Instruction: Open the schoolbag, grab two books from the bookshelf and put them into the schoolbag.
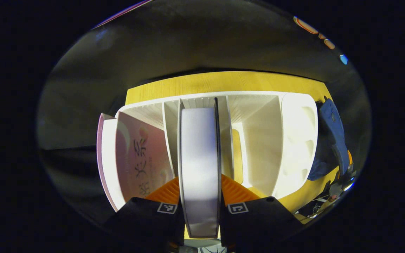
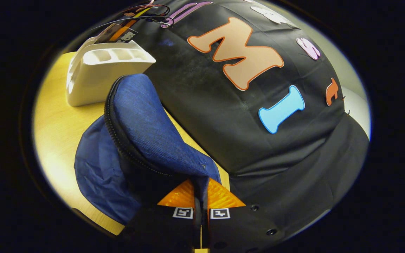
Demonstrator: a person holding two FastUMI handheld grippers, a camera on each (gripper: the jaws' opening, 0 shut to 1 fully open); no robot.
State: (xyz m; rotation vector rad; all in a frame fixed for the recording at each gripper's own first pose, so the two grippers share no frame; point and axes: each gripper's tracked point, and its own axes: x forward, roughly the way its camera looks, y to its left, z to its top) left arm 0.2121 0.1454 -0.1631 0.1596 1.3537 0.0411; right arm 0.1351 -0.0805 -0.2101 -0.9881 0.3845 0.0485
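In the left gripper view my left gripper is shut on a book, seen page-edge on, standing in the white bookshelf between its dividers. A pink-covered book leans in the slot to the left. The blue schoolbag lies past the shelf's right end. In the right gripper view my right gripper is shut on the schoolbag's flap, pinching the blue fabric near the zip and holding it up. The bag's dark inside shows below the flap. The bookshelf stands behind the bag.
Shelf and bag rest on a yellow wooden table. The booth's black cloth wall hangs close on the right of the bag. Some cables and small items lie at the table's right edge in the left gripper view.
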